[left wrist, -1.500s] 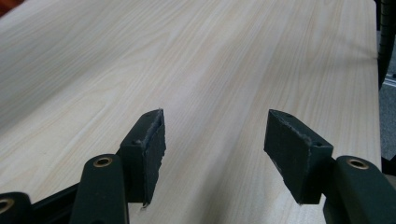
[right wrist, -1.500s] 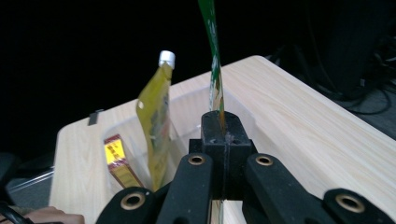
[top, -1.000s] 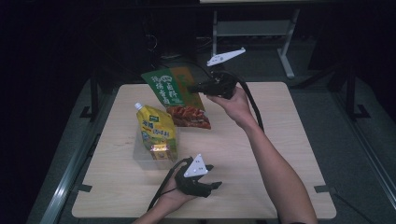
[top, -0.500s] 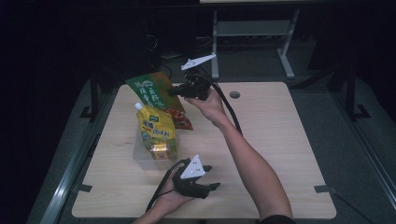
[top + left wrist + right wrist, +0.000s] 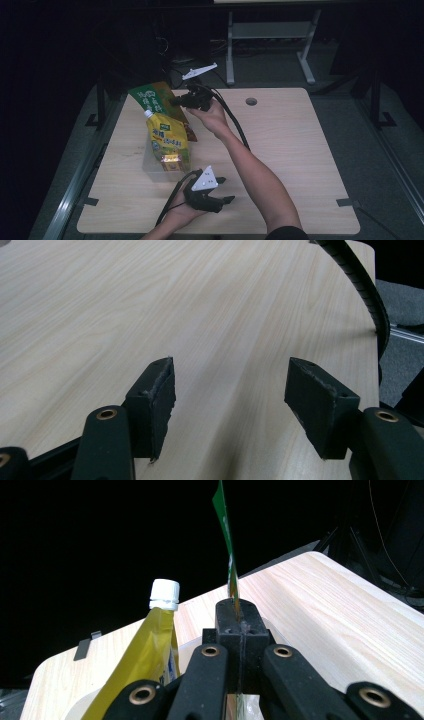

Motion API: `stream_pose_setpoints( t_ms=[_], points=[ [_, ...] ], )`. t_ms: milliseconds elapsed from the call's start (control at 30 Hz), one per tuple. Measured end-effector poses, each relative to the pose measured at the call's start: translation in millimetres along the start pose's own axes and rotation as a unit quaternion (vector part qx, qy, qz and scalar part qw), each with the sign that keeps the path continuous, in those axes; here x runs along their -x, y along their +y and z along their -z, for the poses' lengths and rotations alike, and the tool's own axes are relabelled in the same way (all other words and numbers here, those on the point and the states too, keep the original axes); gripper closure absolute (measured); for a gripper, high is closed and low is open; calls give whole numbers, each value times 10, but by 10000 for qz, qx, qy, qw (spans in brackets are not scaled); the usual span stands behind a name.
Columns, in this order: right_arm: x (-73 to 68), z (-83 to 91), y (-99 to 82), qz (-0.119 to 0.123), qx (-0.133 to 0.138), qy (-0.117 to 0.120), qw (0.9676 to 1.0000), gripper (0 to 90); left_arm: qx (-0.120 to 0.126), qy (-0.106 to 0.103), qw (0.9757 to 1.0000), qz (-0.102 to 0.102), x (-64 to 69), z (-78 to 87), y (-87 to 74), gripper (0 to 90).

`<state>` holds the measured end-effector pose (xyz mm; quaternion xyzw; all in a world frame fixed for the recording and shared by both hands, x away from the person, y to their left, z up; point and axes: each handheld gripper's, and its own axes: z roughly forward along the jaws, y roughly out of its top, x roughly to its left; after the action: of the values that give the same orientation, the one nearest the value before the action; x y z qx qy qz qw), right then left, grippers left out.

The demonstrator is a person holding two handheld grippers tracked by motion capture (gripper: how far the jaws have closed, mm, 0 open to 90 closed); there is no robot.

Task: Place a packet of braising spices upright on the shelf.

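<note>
My right gripper (image 5: 181,100) is shut on the edge of a flat green packet (image 5: 151,97), held tilted in the air over the table's back left. In the right gripper view the packet (image 5: 226,540) stands edge-on, rising from between the closed jaws of the right gripper (image 5: 239,614). Just below it a yellow spouted pouch (image 5: 169,141) with a white cap (image 5: 164,594) stands upright in a clear plastic container (image 5: 151,169). My left gripper (image 5: 223,200) rests near the table's front edge. Its jaws (image 5: 230,390) stand open over bare wood.
A red snack packet (image 5: 190,131) lies behind the pouch, mostly hidden. The light wooden table (image 5: 300,150) has a cable hole (image 5: 251,101) at the back. The right gripper's black cable (image 5: 360,285) trails along the forearm. Metal frames and dark floor surround the table.
My right gripper has carried the green packet leftward and down, from the table's back middle to just above the yellow pouch. The left gripper has stayed put.
</note>
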<state>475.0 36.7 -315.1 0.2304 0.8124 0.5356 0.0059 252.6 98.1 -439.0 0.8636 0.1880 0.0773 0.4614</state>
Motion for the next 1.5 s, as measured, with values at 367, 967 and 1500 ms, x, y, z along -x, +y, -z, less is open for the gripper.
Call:
stream_pose_setpoints(
  t_ms=[367,967,1500],
  points=[
    [19,-37,-108,-78,62,61,9999,900,-63,9,9999,-104,-6,-17,-6,363],
    [8,-239,-132,6,-751,-217,9969,752,-6,32,9999,-111,-6,-9,13,353],
    [-97,-254,-125,1,-551,-268,9981,896,24,62,9998,-167,12,10,27,354]
  ],
)
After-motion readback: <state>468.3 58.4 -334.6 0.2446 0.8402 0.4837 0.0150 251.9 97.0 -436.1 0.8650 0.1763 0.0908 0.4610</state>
